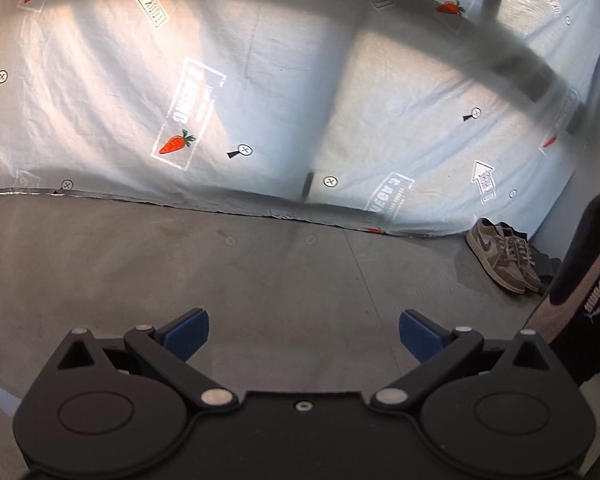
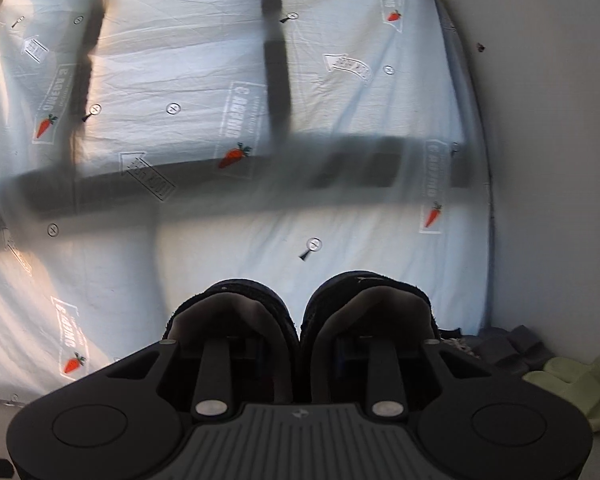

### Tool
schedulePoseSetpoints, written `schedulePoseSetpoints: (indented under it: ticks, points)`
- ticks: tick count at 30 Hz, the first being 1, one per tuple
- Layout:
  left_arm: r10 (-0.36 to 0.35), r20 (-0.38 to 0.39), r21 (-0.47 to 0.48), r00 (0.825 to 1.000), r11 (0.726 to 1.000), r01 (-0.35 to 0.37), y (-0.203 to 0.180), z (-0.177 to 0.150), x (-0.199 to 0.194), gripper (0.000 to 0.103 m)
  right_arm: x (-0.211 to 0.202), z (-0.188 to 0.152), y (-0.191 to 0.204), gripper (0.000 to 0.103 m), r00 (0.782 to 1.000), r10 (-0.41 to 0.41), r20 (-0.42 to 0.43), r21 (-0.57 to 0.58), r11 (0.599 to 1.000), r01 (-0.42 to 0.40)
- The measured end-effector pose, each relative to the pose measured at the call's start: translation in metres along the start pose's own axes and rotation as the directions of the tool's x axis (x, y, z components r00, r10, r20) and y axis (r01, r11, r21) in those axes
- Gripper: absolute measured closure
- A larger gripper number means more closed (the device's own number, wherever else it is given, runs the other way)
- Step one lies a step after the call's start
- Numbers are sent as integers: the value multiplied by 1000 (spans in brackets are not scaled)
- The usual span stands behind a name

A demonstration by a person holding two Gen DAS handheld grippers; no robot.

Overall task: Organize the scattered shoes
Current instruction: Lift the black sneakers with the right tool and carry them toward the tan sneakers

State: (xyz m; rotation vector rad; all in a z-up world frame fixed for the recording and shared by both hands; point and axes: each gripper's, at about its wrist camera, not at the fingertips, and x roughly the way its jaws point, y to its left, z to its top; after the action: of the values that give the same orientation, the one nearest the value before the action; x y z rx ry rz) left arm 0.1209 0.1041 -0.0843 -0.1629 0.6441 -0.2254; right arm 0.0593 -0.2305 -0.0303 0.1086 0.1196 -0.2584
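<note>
Carrying 2 black shoes (image 2: pixel 300 320) pinched together in my right gripper (image 2: pixel 300 354); left gripper (image 1: pixel 304 334) released, empty; brown sneakers (image 1: pixel 504 256), grey slippers (image 2: pixel 508 348) and green slippers (image 2: pixel 580 388) already sit by the floor's far wall corner.

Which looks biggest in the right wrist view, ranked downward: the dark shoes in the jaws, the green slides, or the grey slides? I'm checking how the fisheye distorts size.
1. dark shoes, by far, though they sit nearest the lens.
2. green slides, cut off by the frame edge.
3. grey slides, partly hidden, so the last two rank loosely.
</note>
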Motion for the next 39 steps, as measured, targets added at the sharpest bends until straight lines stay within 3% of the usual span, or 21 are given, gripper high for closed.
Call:
schedulePoseSetpoints:
  ticks: [5, 9, 19, 27, 34, 39]
  points:
    - [-28, -31, 33, 999, 999, 29, -62, -14, 10, 0, -33, -28, -76, 70, 986, -157, -52, 36, 987, 159]
    - [-52, -32, 55, 998, 997, 54, -116, -18, 23, 0, -39, -40, -145, 70, 969, -229, -88, 14, 973, 231]
    - [-123, -58, 48, 991, 991, 126, -252, -51, 57, 0, -43, -63, -282, 70, 944, -289, -157, -64, 957, 283]
    - [-95, -83, 1, 992, 995, 96, -309, -75, 71, 0, -8, -74, -350, 70, 954, -166, -249, -97, 985, 146]
    - [0, -62, -31, 998, 1000, -2, -314, -72, 71, 0, 49, -81, -348, 69, 960, -16, -278, -144, 989, -26]
    - [64, -39, -44, 997, 997, -66, -310, -64, 68, 0, 101, -96, -334, 68, 937, 77, -342, -156, 978, -138]
